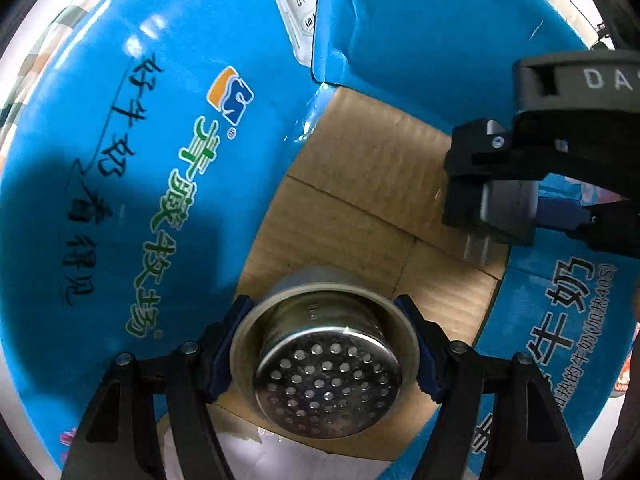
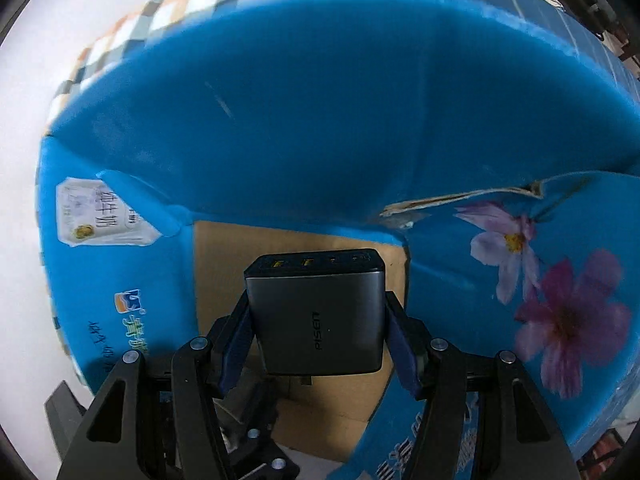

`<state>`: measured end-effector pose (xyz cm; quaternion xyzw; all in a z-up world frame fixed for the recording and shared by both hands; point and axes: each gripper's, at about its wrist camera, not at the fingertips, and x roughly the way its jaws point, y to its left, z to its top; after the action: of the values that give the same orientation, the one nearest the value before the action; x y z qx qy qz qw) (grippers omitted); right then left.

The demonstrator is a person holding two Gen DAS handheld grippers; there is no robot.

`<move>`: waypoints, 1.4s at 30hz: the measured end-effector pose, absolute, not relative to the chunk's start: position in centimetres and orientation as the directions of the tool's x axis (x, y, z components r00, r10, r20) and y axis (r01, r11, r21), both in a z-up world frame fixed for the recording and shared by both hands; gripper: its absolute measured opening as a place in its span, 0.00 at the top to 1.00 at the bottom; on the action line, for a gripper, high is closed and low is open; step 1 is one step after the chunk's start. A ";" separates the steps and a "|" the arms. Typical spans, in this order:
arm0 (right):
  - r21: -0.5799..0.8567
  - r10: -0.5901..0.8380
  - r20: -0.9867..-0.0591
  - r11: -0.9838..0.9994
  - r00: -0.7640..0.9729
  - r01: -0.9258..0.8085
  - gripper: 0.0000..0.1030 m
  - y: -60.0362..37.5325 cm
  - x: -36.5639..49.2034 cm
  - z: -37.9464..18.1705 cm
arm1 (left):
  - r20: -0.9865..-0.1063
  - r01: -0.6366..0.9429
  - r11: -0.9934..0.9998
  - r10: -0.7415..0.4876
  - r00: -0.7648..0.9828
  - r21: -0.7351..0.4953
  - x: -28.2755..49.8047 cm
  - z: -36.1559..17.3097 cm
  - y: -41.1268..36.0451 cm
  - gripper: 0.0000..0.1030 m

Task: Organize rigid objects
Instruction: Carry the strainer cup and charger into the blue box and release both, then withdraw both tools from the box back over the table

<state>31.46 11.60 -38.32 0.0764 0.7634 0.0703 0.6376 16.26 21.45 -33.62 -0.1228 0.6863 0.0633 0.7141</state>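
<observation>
Overhead, both tongs hung inside a blue cardboard box (image 1: 160, 80) with its flaps spread and a bare brown floor. The left tongs (image 1: 324, 356) were clamped on a round metal strainer cup (image 1: 324, 376), blue pads pressing its rim on either side, perforated face toward the camera, above the box floor. The right tongs (image 2: 318, 332) gripped a dark grey charger block (image 2: 320, 316) by its sides, ports facing away; in the left view its prongs (image 1: 478, 249) pointed down, just above the cardboard.
</observation>
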 end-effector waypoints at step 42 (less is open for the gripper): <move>0.188 0.216 -0.973 0.947 0.080 -0.259 0.10 8.1 18.3 -20.9 | -0.952 -0.232 0.972 0.115 0.284 0.049 8.5 -17.1 19.5 0.00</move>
<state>18.28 8.13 -20.91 -0.0165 0.6586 0.1615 0.7347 8.46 19.51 -17.07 -0.0496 0.5886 0.1086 0.7996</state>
